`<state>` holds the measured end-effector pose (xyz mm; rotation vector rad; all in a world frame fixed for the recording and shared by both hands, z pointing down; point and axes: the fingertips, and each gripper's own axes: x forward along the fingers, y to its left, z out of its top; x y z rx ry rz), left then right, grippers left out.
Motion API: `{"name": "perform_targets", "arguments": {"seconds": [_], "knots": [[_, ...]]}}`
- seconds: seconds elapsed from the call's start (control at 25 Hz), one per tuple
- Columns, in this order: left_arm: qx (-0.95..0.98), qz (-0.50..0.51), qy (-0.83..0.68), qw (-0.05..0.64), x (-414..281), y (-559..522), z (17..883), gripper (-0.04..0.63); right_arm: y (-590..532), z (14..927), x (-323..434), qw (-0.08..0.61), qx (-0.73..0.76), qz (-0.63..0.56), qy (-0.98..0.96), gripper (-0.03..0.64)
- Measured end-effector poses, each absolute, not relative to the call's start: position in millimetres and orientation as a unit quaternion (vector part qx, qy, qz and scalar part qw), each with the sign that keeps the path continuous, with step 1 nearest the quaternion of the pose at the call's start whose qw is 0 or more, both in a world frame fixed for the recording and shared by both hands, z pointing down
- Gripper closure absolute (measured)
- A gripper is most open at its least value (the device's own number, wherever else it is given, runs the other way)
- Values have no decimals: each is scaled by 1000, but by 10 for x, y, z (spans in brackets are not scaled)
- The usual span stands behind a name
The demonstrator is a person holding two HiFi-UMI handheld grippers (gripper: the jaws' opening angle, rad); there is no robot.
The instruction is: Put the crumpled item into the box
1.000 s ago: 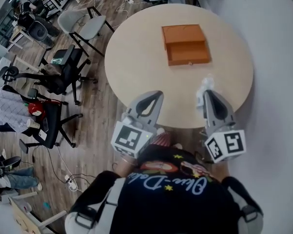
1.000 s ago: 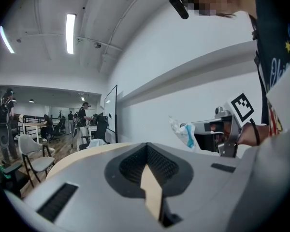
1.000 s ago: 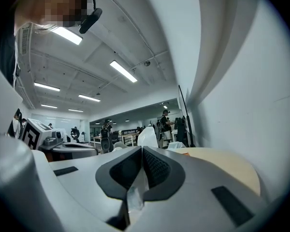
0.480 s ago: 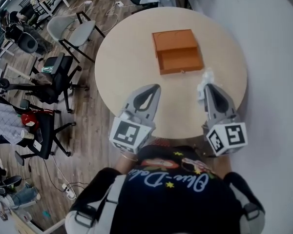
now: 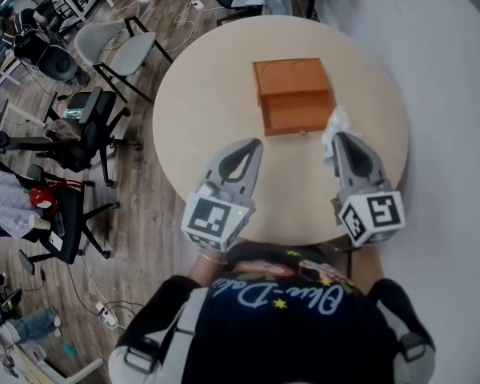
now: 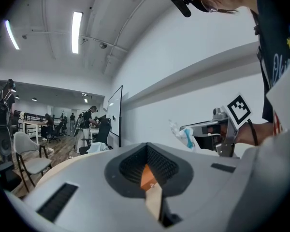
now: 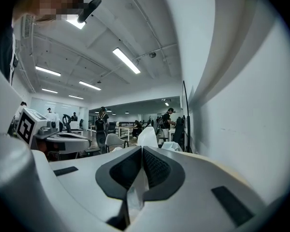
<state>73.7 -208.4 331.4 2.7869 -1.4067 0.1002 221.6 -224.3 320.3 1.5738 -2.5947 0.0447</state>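
Crumpled item: where is it, and why there?

Pinched in the right hand-held gripper, just beside the open box on the surface, probably ready to drop in. The left hand-held gripper is clenched, empty, near the surface's edge.

The left gripper is held out ahead of the chest, pointing toward 1 o'clock, its jaws pressed together with nothing between them. The right gripper sits alongside, pointing toward 11 o'clock, jaws clamped on the crumpled item. Both wrists, mostly hidden, seem tucked close to the torso.
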Motion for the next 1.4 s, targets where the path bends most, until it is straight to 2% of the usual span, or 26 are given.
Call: {"name": "perform_targets", "arguments": {"seconds": [0.4,1.4], "knots": [[886,39,-461,22,664,-2444,3490,603,-2796,3464,2036,92,495,24,-864,614],[888,52,-452,62,472,-3080,3912,603,-3898,4742,1850,240,486,105,-834,615]]}}
